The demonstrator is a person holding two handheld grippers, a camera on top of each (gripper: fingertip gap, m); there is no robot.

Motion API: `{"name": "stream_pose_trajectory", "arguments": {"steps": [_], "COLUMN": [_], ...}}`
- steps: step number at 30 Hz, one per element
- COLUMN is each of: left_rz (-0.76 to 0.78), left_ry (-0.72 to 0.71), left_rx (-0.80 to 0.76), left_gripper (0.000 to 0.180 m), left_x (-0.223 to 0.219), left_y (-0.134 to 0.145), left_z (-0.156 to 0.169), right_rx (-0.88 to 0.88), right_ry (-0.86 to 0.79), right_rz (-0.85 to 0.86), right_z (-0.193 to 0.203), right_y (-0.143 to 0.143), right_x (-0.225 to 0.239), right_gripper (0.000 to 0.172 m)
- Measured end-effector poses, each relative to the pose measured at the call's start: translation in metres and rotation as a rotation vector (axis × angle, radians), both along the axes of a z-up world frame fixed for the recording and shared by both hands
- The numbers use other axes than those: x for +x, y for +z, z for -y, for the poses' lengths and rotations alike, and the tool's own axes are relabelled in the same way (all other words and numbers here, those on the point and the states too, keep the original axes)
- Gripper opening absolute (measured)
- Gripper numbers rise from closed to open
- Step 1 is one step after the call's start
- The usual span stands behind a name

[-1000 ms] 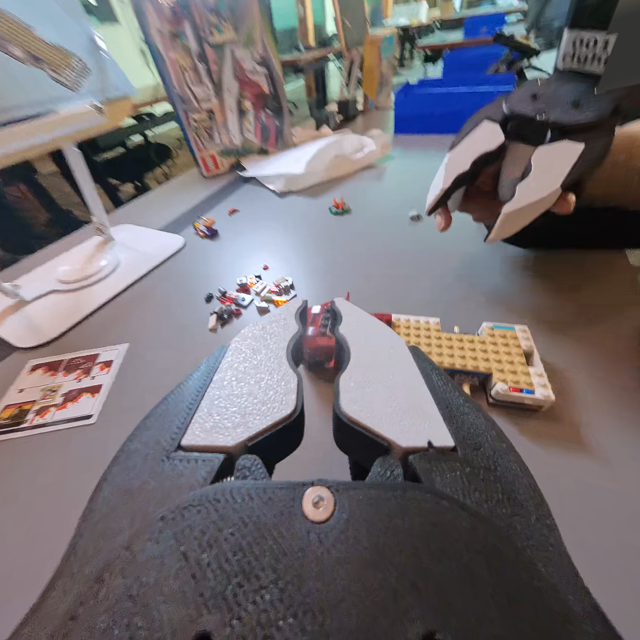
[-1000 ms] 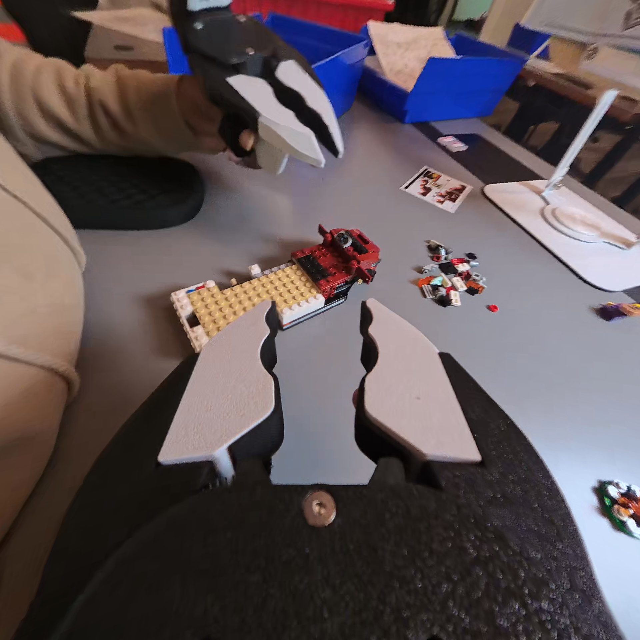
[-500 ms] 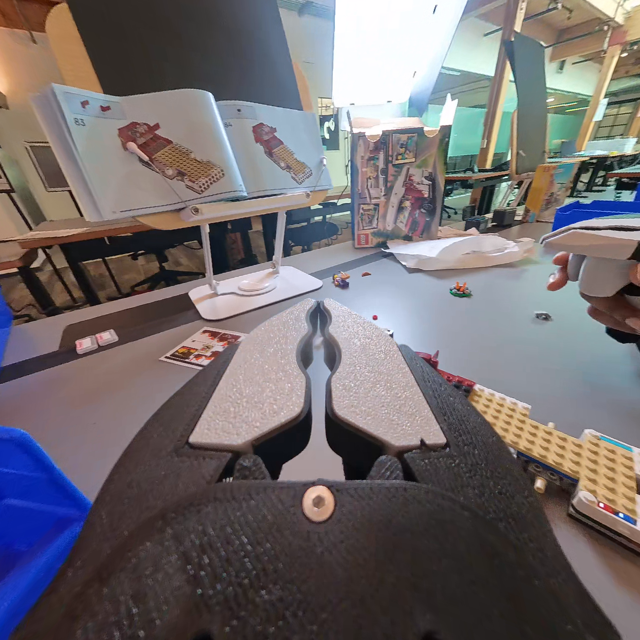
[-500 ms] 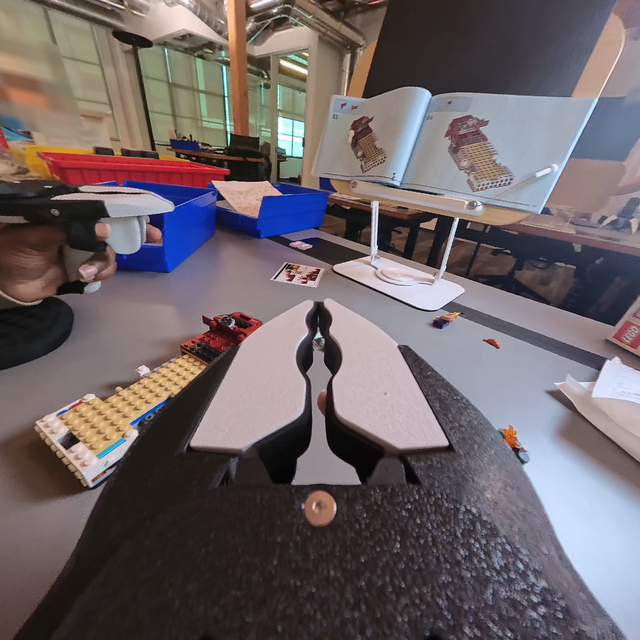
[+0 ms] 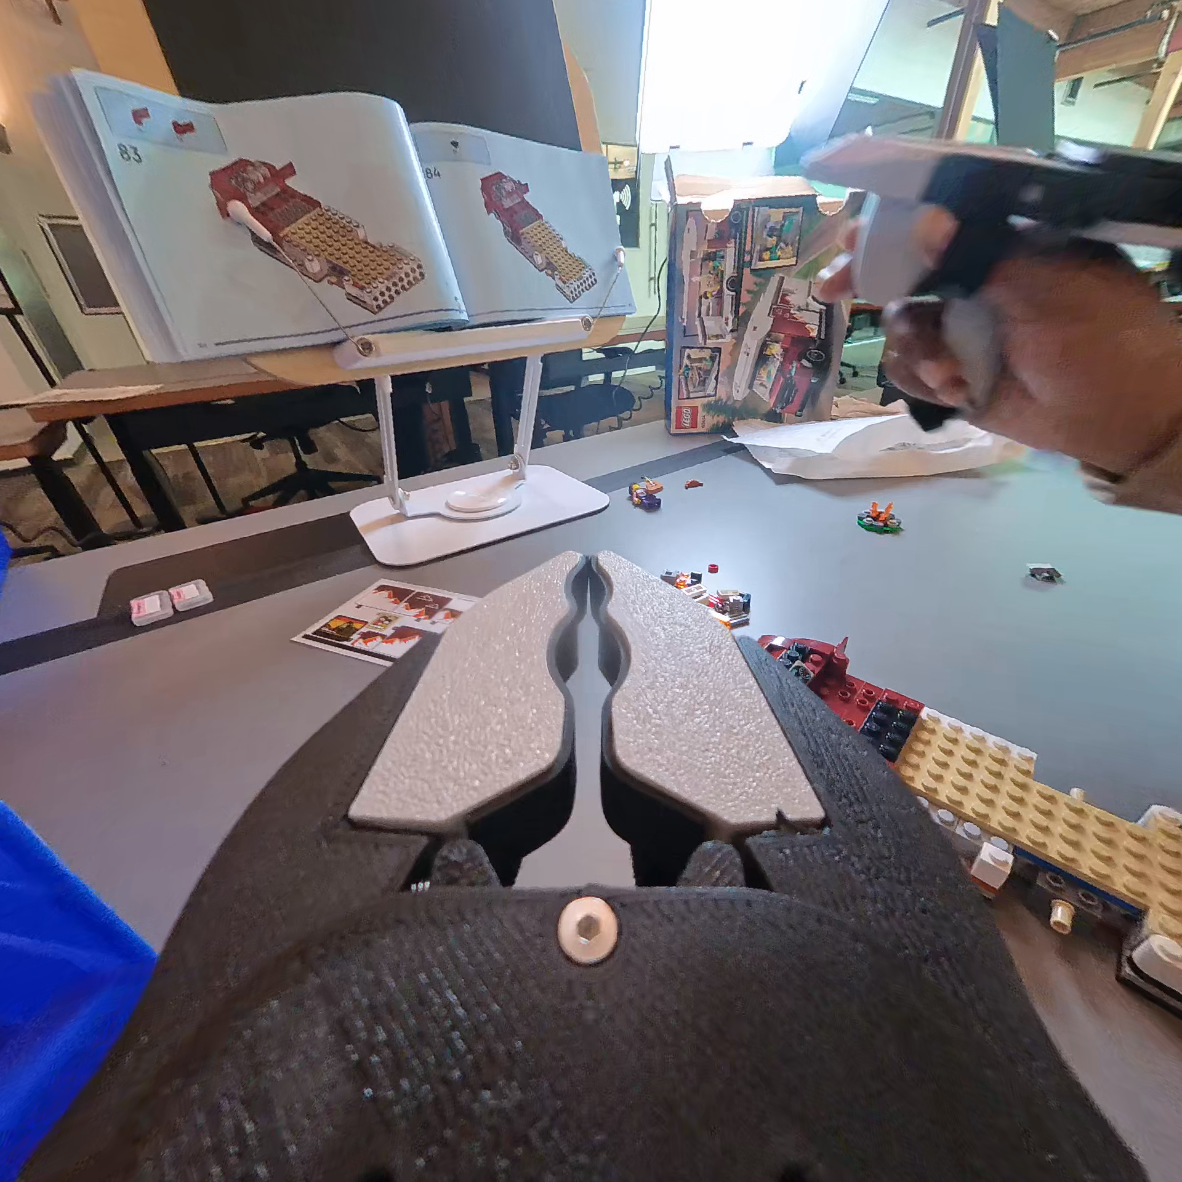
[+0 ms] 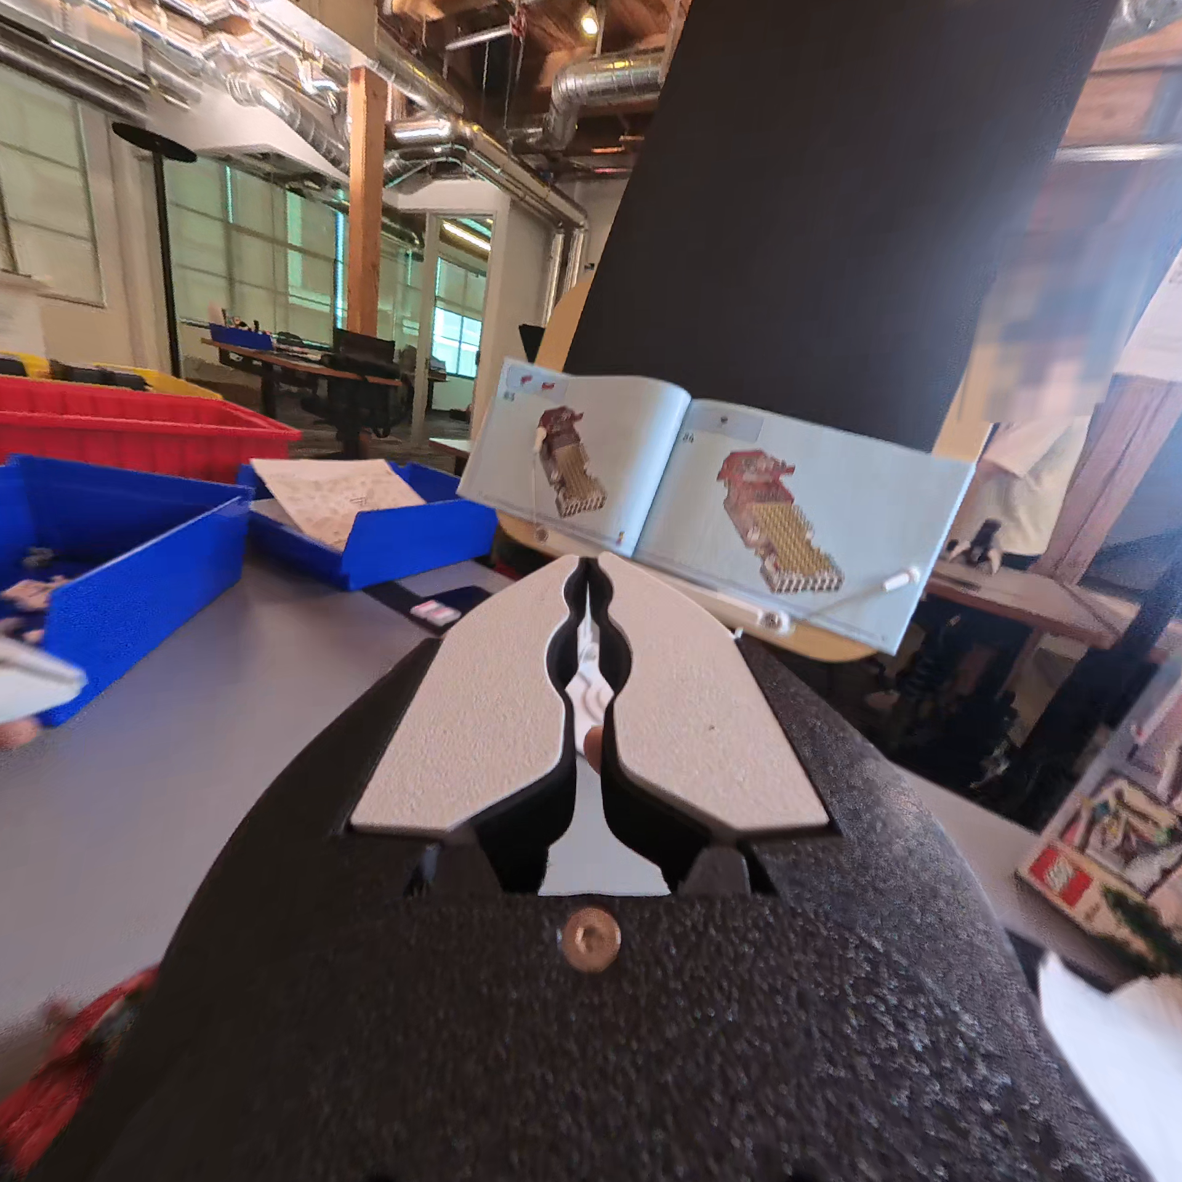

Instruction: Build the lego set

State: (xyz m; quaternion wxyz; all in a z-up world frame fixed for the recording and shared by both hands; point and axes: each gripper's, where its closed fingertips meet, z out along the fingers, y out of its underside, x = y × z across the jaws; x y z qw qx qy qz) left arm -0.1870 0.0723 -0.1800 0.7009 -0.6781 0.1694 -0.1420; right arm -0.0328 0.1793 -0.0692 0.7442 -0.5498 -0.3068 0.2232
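Left wrist view shows the left gripper (image 5: 589, 563) raised over the grey table (image 5: 192, 735), its fingertips pressed together with nothing between them. Just beside it on the right lies the red and tan brick model (image 5: 946, 761), and a sticker sheet (image 5: 377, 617) lies to its left. The right gripper (image 6: 589, 566) has its tips together too, bare, and points toward the open instruction book (image 6: 703, 486) on the stand.

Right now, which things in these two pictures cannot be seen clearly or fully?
- Brick model, left wrist view: its near part is hidden by the left claw and its end is cut by the right edge.
- Right claw, left wrist view: motion-blurred.
- Toy box, right wrist view: blurred, cut by the edge.
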Motion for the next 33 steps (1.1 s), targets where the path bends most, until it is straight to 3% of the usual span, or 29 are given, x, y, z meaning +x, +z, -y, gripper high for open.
{"name": "stream_pose_trajectory", "arguments": {"steps": [6, 10, 14, 33], "left_rz": [0.062, 0.094, 0.098, 0.023], "left_ry": [-0.061, -0.094, -0.12, -0.206], "left_rx": [-0.036, -0.05, -0.061, -0.093], "left_gripper": [0.0, 0.0, 0.0, 0.0], "left_x": [0.003, 0.003, 0.002, 0.022], "left_y": [-0.003, -0.004, -0.006, -0.016], "left_z": [0.005, 0.006, 0.005, 0.01], "right_rx": [0.079, 0.059, 0.06, 0.032], "right_ry": [-0.038, -0.054, -0.061, -0.033], "right_rz": [0.049, 0.059, 0.072, 0.1], "right_z": [-0.103, -0.163, -0.199, -0.217], "right_y": [0.046, 0.051, 0.05, 0.034], "right_x": [-0.052, -0.071, -0.08, -0.067], "right_gripper": [0.0, 0.0, 0.0, 0.0]}}
